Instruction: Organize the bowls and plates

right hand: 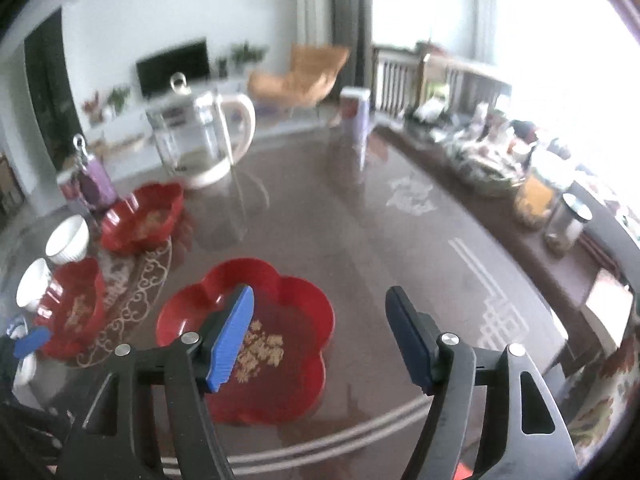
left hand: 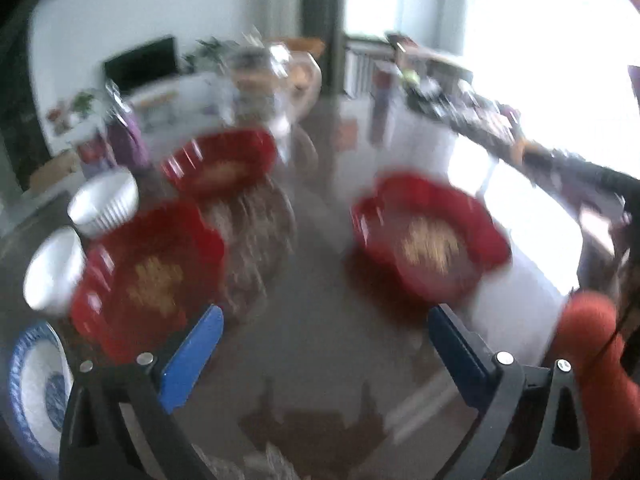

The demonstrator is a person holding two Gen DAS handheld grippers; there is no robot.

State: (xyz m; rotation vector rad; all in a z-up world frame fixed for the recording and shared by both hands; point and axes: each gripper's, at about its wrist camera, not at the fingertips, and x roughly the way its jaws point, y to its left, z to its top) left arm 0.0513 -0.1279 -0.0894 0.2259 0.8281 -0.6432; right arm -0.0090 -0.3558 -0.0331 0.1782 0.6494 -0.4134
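Three red flower-shaped plates carry gold motifs. Two bowls are white and ribbed; a plate at the tabletop's near left edge is white with blue patterning. The tabletop is glossy brown.

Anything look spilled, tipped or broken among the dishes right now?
Nothing stands out. The three red plates and the two white bowls sit upright on the table, unstacked. No spill or crack shows, though the left view is blurred.
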